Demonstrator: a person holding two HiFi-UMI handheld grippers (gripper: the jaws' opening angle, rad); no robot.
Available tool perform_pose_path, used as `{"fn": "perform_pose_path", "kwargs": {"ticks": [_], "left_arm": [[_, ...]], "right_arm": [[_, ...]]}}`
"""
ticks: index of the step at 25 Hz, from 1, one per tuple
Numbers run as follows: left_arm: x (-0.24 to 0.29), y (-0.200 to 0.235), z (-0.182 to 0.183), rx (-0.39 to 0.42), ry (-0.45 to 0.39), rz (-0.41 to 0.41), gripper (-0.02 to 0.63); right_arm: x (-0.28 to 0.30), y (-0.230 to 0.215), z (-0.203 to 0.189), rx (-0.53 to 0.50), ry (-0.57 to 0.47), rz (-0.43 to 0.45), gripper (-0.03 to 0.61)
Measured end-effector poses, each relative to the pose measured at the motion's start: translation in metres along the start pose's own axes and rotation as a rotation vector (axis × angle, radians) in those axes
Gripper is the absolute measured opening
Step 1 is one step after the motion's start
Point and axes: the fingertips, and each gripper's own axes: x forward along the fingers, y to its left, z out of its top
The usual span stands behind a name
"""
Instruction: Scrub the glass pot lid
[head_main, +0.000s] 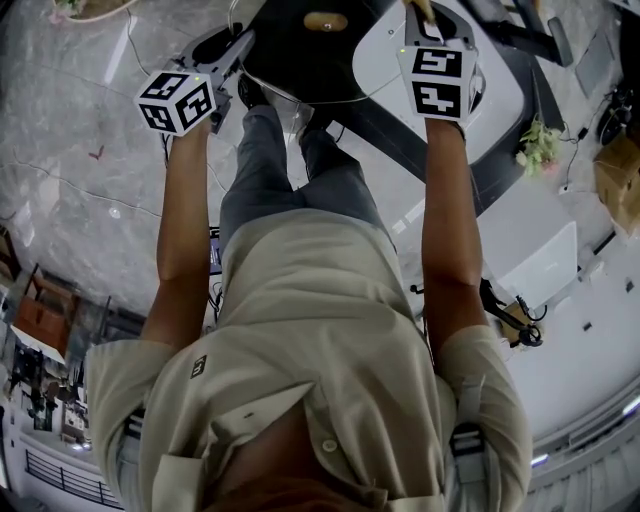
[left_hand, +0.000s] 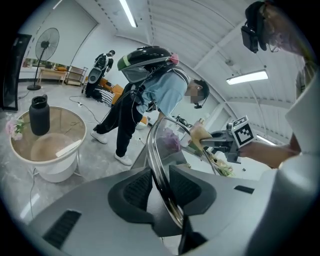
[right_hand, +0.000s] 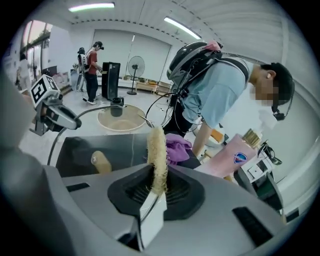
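The glass pot lid (head_main: 300, 60) with its steel rim and wooden knob (head_main: 326, 20) is held up on edge in front of me. My left gripper (left_hand: 160, 187) is shut on the lid's rim (left_hand: 159, 150), which runs edge-on between the pads. My right gripper (right_hand: 157, 187) is shut on a pale loofah scrubber (right_hand: 157, 157) that stands upright from the jaws. In the right gripper view the lid (right_hand: 100, 145) and its knob (right_hand: 100, 161) lie just behind the scrubber. In the head view the left gripper (head_main: 235, 55) is at the lid's left edge and the right gripper (head_main: 425, 25) at its right.
A pink bottle (right_hand: 235, 155) and a purple cloth (right_hand: 177, 147) sit beyond the lid. A person in a light blue shirt (left_hand: 155, 95) bends over close ahead. A round white tub (left_hand: 47, 145) with a black bottle (left_hand: 39, 116) stands at the left. A white table (head_main: 400, 50) is below.
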Motion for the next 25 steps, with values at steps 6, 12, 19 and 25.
{"fn": "perform_pose_path", "kwargs": {"ticks": [6,12,19,25], "left_arm": [[0.0,0.001,-0.001,-0.008,-0.003,-0.002,0.115],[0.0,0.001,0.001,-0.013,-0.008,-0.006,0.117],[0.004,0.002,0.0,-0.02,-0.018,-0.016,0.114],[0.004,0.003,-0.002,-0.012,-0.01,-0.016,0.11]], "right_arm": [[0.004,0.012,0.001,-0.003,0.002,0.01,0.051],[0.014,0.061,0.009,-0.051,0.004,0.102,0.051],[0.014,0.204,0.025,-0.185,-0.039,0.475,0.052],[0.009,0.228,0.029,-0.143,-0.024,0.593,0.052]]}}
